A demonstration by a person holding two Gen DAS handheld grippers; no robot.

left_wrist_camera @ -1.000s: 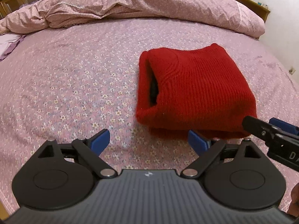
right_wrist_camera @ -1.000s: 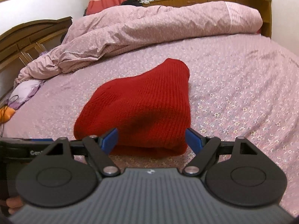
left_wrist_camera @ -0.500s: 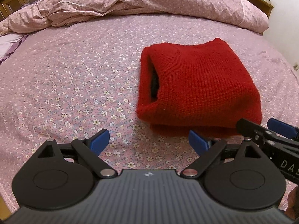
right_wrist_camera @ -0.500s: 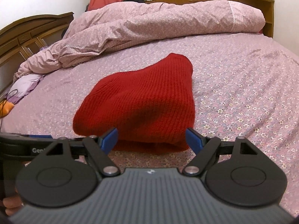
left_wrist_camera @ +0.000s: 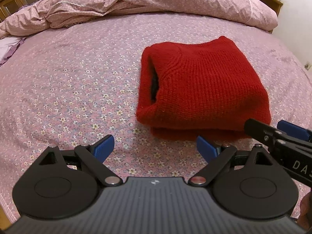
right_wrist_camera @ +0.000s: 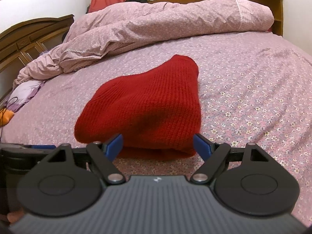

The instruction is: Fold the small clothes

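Left wrist view shows me the red knit sweater [left_wrist_camera: 204, 89] folded on the floral bedsheet [left_wrist_camera: 68, 81]. My left gripper [left_wrist_camera: 156, 147] and right gripper [right_wrist_camera: 158, 145] hang spread, empty, just short of its near edge. It looks soft, thick, floppy; I'd pinch all layers at the near corners.

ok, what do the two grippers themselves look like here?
The left gripper and right gripper look identical: black linkage arms with silver pivot pins, round black discs either side, a ribbed grey body with a small white logo, and blue fingertip pads. White lettering "DA" marks the right one's side.
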